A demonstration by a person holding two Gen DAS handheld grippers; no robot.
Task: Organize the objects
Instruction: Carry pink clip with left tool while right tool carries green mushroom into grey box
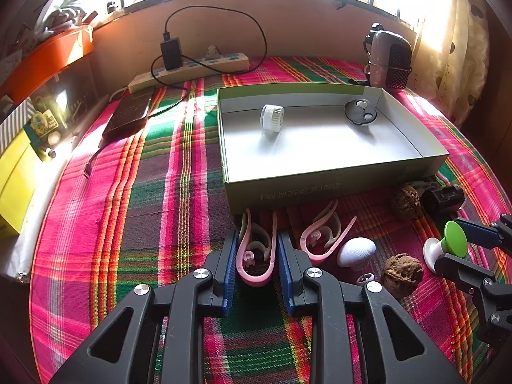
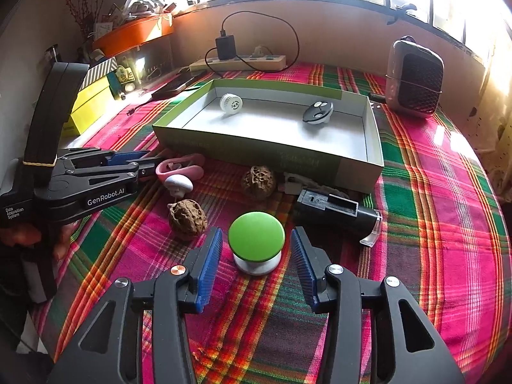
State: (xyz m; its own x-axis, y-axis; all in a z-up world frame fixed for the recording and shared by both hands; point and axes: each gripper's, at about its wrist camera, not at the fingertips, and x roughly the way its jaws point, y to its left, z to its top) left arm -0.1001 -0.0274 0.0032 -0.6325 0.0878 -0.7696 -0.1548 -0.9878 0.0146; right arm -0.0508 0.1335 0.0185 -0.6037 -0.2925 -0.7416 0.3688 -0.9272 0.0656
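My left gripper (image 1: 257, 235) is shut on a pink clip (image 1: 254, 279) that lies on the plaid cloth just in front of the green box (image 1: 320, 179); the clip's loop sits between the blue pads. My right gripper (image 2: 256, 231) is open around a green-capped white knob (image 2: 256, 236), with a gap on each side. The box holds a white round cap (image 1: 272, 117) and a black round remote (image 1: 361, 112). On the cloth lie a second pink clip (image 1: 320, 240), a white mushroom shape (image 1: 355, 251), two walnuts (image 2: 187, 219) (image 2: 258, 181) and a black cylinder (image 2: 336, 209).
A power strip (image 1: 192, 70) with a black charger and cable runs along the back wall. A dark flat device (image 1: 129, 115) lies at the left, a small heater (image 2: 414, 84) at the back right. A yellow box (image 1: 16, 176) and shelf clutter line the left edge.
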